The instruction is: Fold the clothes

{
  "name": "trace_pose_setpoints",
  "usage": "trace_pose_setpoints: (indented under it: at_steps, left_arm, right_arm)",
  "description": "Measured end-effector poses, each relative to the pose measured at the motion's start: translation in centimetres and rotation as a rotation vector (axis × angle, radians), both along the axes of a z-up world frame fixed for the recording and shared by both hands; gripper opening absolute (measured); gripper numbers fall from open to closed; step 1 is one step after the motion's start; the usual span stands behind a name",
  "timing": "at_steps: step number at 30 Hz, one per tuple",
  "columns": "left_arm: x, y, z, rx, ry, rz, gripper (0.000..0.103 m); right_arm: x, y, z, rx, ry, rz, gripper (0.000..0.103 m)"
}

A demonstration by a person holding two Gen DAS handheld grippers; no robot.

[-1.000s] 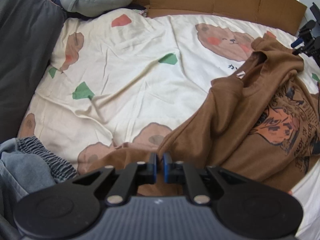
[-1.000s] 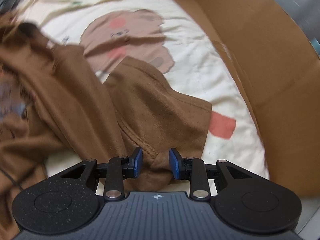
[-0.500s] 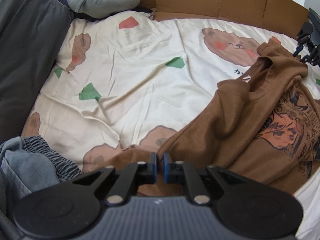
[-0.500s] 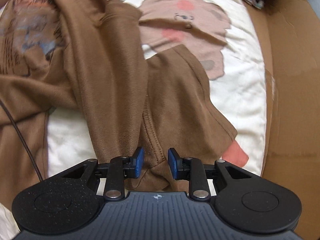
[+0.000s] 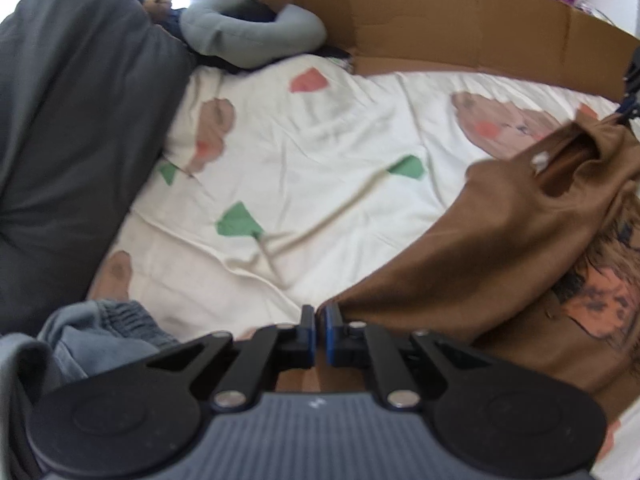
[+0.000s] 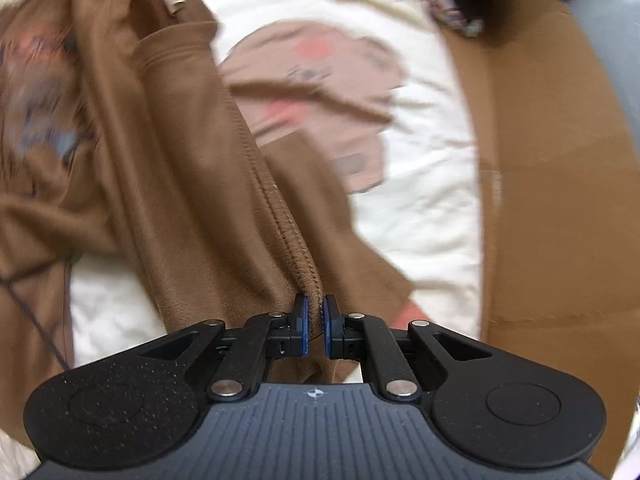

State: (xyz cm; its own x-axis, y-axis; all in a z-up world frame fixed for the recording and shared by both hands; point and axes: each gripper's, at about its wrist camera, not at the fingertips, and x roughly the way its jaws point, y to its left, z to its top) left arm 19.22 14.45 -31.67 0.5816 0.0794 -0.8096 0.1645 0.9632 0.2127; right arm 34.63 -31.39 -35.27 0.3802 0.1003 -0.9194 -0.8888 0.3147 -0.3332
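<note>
A brown T-shirt [image 5: 500,240] with an orange and dark print hangs stretched above a cream bedsheet [image 5: 320,152] printed with bears. My left gripper [image 5: 319,322] is shut on a corner of the shirt's cloth, which pulls taut up to the right. In the right wrist view the same brown T-shirt [image 6: 180,168] runs away from me, and my right gripper [image 6: 315,314] is shut on its stitched seam. The neck opening with a white label [image 6: 175,0] lies at the far top left. The other gripper's dark tip [image 5: 632,92] shows at the right edge of the left wrist view.
Blue-grey jeans [image 5: 92,332] with an elastic waistband lie bunched at the near left. A dark grey duvet [image 5: 68,128] fills the left side, with a grey neck pillow [image 5: 252,36] behind. Cardboard walls [image 5: 480,28] edge the bed at the back and right [image 6: 552,168].
My right gripper has gone from open around the seam to shut on it. Both grippers lifted, so the shirt now hangs taut between them instead of lying slack on the sheet.
</note>
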Motion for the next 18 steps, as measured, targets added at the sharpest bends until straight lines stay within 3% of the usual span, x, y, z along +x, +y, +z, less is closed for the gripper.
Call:
trace_pose_setpoints:
  at_steps: [7, 18]
  left_arm:
    - [3.9, 1.3, -0.5, 0.041, -0.044, 0.024, 0.005]
    - [12.6, 2.4, -3.0, 0.087, -0.051, 0.015, 0.004]
  right_arm:
    - [3.1, 0.8, 2.1, 0.094, -0.068, -0.116, 0.006]
    - [8.9, 1.8, 0.4, 0.119, -0.122, -0.322, 0.005]
